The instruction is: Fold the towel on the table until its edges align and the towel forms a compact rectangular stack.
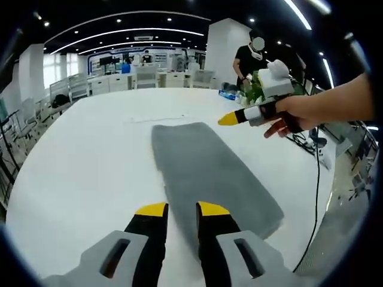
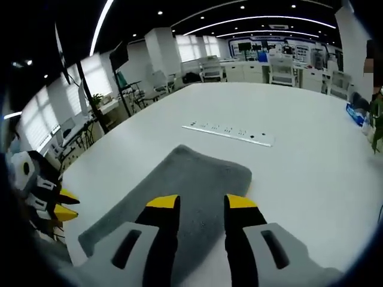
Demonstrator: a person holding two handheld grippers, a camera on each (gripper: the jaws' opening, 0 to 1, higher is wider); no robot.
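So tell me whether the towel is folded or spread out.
Folded, it seems: the grey towel lies as a long narrow strip on the white table, thick along its edges. The layers cannot be counted.

towel (image 1: 209, 173) flat on table (image 1: 84, 161), power strip (image 2: 228, 133) beyond it

We are seeing a grey towel (image 1: 209, 173) of soft, matt, napped cloth lying just ahead of the left gripper (image 1: 182, 209), whose jaws are showing matt black plastic with smooth yellow tips and pale grey moulded shells. The white table (image 1: 90, 155) under the jaws is looking smooth, with a faint sheen. Beyond the right gripper (image 2: 201, 202), a white power strip (image 2: 228, 133) is looking like hard, smooth plastic.
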